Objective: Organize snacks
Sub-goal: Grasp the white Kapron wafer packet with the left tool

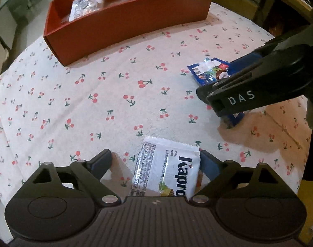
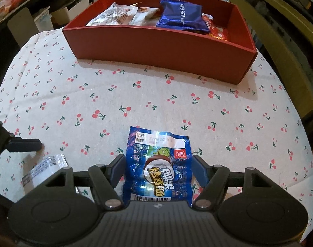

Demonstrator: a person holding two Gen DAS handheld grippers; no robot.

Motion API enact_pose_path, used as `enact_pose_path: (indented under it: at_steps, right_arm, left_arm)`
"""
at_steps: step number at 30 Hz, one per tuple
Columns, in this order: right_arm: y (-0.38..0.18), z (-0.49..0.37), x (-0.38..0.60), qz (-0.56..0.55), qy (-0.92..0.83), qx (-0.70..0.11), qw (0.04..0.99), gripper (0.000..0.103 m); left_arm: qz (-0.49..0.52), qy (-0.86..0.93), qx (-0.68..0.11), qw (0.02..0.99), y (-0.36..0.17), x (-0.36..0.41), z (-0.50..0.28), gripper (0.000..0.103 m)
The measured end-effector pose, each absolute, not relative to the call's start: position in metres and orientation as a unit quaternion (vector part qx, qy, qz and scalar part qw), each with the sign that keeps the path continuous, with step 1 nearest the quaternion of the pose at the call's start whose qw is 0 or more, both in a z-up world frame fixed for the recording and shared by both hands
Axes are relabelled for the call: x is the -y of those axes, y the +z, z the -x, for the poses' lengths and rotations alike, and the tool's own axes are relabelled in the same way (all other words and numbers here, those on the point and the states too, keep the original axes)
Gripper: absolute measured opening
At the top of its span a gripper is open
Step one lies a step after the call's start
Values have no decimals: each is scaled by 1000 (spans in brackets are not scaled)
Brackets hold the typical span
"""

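Both grippers tilted steeply down, jaws apart: left gripper (image 1: 156, 160) astride white packet (image 1: 166, 170), right gripper (image 2: 158, 162) astride blue packet (image 2: 158, 164), neither clamped

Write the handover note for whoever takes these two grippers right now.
Left gripper: open, straddling the white Kapro packet flat on the cherry-print tablecloth; its right finger is touching or nearly touching the packet edge.
Right gripper: open, straddling the blue snack packet, also flat on the cloth, no grip yet.
Red box at the far side of the table already holds several snacks, among them a dark blue wafer pack.
Left to do: close on each packet and move both into the box.
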State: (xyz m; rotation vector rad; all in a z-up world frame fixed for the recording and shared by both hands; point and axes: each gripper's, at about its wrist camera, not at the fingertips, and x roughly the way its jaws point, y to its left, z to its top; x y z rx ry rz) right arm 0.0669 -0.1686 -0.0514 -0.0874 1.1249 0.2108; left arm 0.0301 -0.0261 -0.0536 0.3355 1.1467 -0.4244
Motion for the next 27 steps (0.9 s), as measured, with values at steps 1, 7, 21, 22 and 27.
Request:
enact_pose_path:
  at_steps: [1, 7, 21, 22, 27]
  right_arm:
    - [-51, -67, 169, 42, 100, -532, 840, 91]
    - [-48, -63, 165, 56, 100, -523, 844, 91]
    - [-35, -58, 166, 56, 96, -497, 861, 91]
    - [-33, -58, 165, 55, 99, -495, 862, 91]
    - [-29, -57, 163, 52, 102, -487, 866, 91]
  left_arm:
    - [-158, -197, -534, 807, -52, 26, -28, 94]
    - [-148, -203, -527, 812, -45, 30, -24, 66]
    - [-96, -172, -524, 829, -31, 15, -38, 65]
    - [-93, -171, -521, 831, -30, 14, -40, 65]
    - [-80, -166, -512, 839, -24, 12, -45, 65]
